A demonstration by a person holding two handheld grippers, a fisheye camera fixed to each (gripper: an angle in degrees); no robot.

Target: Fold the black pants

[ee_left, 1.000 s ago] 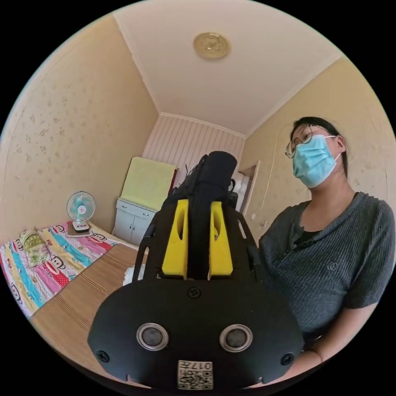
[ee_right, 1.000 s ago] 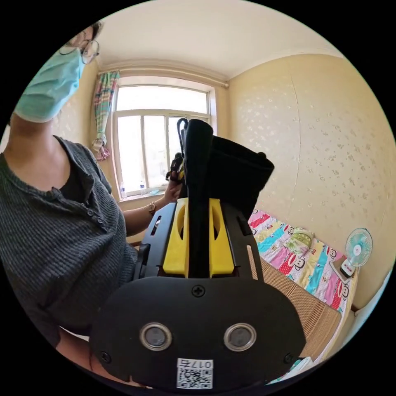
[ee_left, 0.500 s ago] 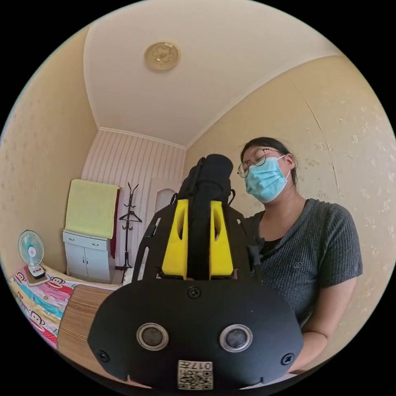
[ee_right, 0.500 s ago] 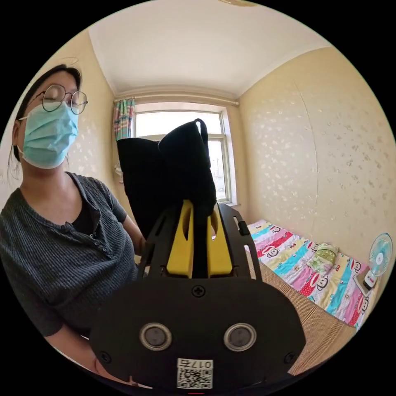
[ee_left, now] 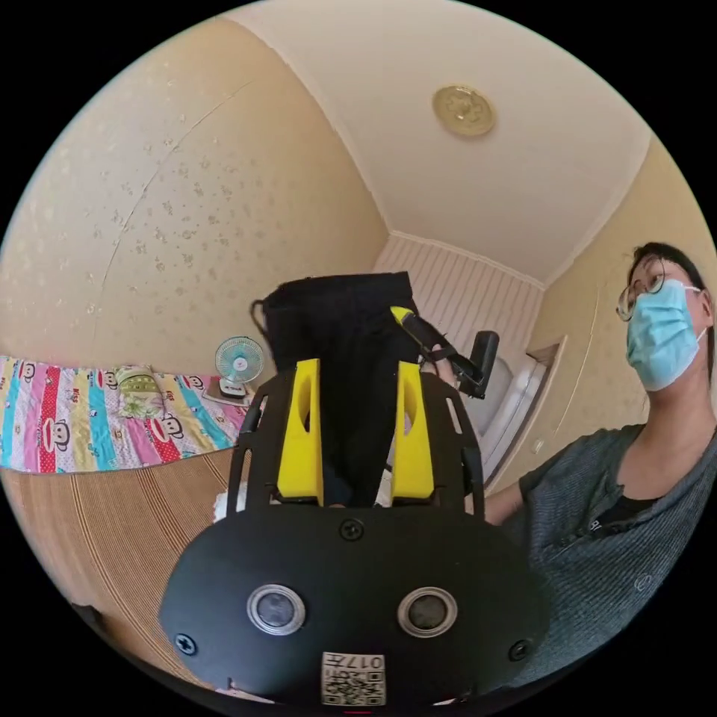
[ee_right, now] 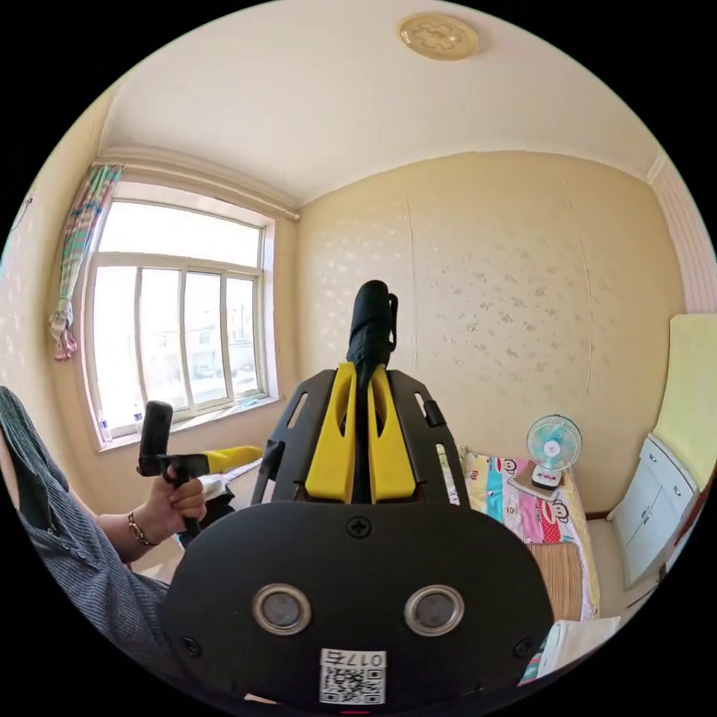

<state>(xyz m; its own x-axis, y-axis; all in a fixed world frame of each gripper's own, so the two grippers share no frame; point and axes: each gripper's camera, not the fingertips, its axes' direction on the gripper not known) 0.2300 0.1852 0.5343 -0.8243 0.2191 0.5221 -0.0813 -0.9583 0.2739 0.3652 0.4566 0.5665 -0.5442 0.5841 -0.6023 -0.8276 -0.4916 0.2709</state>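
Black pants hang bunched between the left gripper's yellow jaws, which stand fairly wide with cloth filling the gap; whether both press is unclear. At two o'clock from them the right gripper shows. Its jaws are pinched narrow on a thin fold of pants. A fan stands at three o'clock.

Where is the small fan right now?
In the left gripper view the fan stands on the bed's far end by the wall, beside the pants. In the right gripper view it sits right of the tool, near the cabinet.
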